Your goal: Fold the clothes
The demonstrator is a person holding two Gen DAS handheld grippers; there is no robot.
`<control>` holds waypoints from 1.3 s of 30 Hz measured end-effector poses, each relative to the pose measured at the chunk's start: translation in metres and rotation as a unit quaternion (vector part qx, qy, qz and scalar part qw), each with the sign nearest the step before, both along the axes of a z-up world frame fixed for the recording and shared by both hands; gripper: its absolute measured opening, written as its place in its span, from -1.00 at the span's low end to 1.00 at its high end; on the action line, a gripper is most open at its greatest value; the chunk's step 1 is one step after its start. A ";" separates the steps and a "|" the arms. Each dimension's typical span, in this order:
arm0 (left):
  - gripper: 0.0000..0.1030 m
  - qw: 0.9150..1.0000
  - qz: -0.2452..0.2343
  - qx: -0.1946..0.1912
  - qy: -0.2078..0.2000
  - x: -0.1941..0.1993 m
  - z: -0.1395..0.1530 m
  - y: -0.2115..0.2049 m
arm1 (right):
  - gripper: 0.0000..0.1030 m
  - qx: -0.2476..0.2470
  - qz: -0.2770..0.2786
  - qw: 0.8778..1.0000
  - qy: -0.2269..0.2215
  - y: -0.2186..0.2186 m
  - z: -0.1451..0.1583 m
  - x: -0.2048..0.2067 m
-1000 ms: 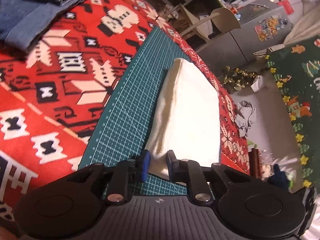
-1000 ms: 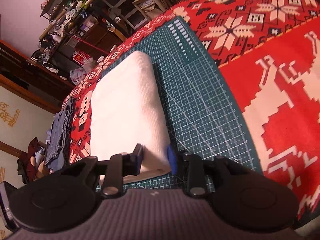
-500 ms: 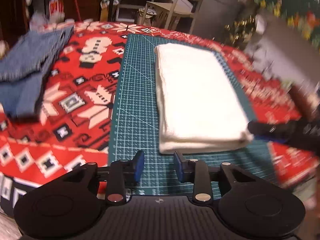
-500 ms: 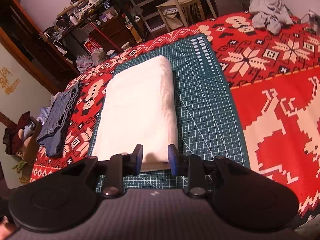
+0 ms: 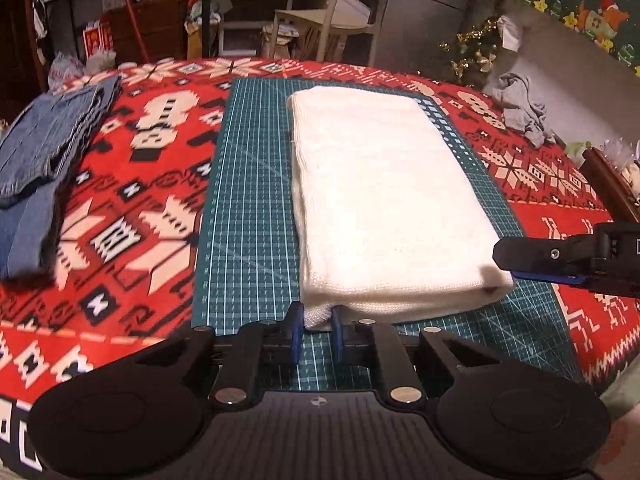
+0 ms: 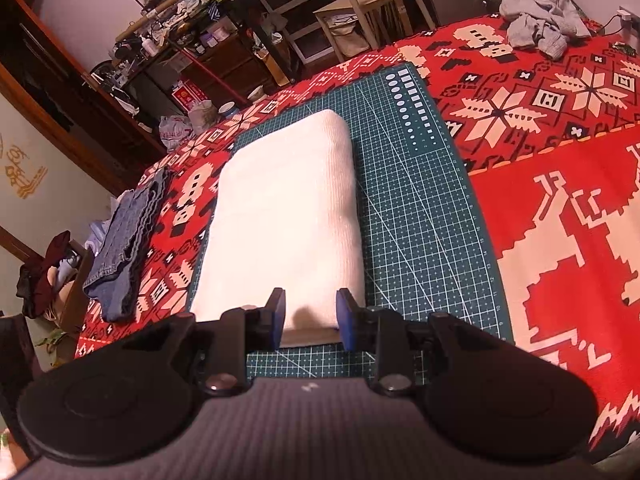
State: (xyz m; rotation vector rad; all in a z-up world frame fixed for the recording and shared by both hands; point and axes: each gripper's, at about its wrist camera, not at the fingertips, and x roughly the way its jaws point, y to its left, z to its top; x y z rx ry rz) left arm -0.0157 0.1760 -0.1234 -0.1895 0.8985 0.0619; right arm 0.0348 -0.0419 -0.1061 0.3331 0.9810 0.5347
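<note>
A folded white cloth lies lengthwise on the green cutting mat. My left gripper is at its near left corner. Its jaws are closing, and the blue pads pinch a small bunch of the fabric. The right gripper reaches in from the right to the near right corner. In the right wrist view the cloth runs away from me, and its near edge sits between the fingers of my right gripper, which is shut on it.
A red patterned tablecloth covers the table. Folded jeans lie on its left side, and a crumpled grey garment lies at the far right. Behind the table are a chair and cluttered shelves.
The left gripper let go of the cloth, rolled level and stood open just short of it, then closed on the near left corner. The right gripper kept its grip and rolled slightly.
</note>
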 end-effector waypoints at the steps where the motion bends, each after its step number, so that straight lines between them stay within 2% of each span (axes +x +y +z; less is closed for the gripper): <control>1: -0.72 1.000 0.001 0.000 -0.004 0.002 0.000 0.000 | -0.40 0.001 -0.001 1.000 0.000 0.000 0.000 0.001; 6: -0.72 0.998 -0.004 0.039 -0.046 0.017 -0.001 -0.003 | -0.40 0.005 0.001 1.000 0.003 0.003 -0.002 0.005; 8: -0.72 0.997 -0.023 0.046 -0.052 0.025 -0.004 -0.006 | -0.40 0.004 0.000 1.000 0.006 0.004 -0.003 0.007; 12: -0.72 0.996 -0.034 0.046 -0.062 0.027 -0.008 -0.006 | -0.40 0.002 -0.013 1.000 0.018 0.000 -0.008 0.011; 14: -0.82 0.996 -0.042 0.043 -0.071 0.023 -0.007 -0.008 | -0.40 0.005 -0.017 1.000 0.022 0.000 -0.009 0.013; 17: -0.84 0.994 -0.063 0.038 -0.085 0.017 -0.003 -0.013 | -0.40 0.005 -0.014 1.000 0.021 0.002 -0.011 0.014; 20: -0.84 0.992 -0.098 0.036 -0.073 0.010 -0.001 -0.026 | -0.40 0.013 -0.009 1.000 0.014 0.002 -0.008 0.012; 22: -0.84 0.992 -0.102 0.041 -0.069 0.005 0.002 -0.029 | -0.40 0.018 -0.006 1.000 0.009 0.001 -0.006 0.011; 23: -0.82 0.992 -0.099 0.026 -0.071 0.002 0.004 -0.026 | -0.43 0.021 -0.006 1.000 0.006 0.001 -0.005 0.010; 26: -0.79 0.993 -0.072 -0.041 -0.085 -0.005 0.013 -0.006 | -0.72 0.018 0.002 1.000 -0.001 0.004 -0.003 0.010; 30: -0.82 0.991 0.001 -0.100 -0.094 -0.003 0.015 0.025 | -0.81 0.016 0.002 1.000 -0.014 0.007 0.000 0.010; 31: -0.92 0.989 0.018 -0.116 -0.091 0.001 0.012 0.032 | -0.81 0.016 0.001 1.000 -0.019 0.008 0.001 0.011; 32: -0.94 0.988 0.028 -0.129 -0.086 0.007 0.009 0.038 | -0.82 0.015 0.002 1.000 -0.028 0.008 0.004 0.012; 36: -0.94 0.982 0.046 -0.171 -0.064 0.029 -0.007 0.048 | -0.83 -0.018 -0.048 0.996 -0.068 -0.008 0.015 0.028; 39: -0.94 0.978 0.048 -0.196 -0.052 0.035 -0.016 0.050 | -0.82 -0.053 -0.089 0.994 -0.038 -0.025 0.003 0.048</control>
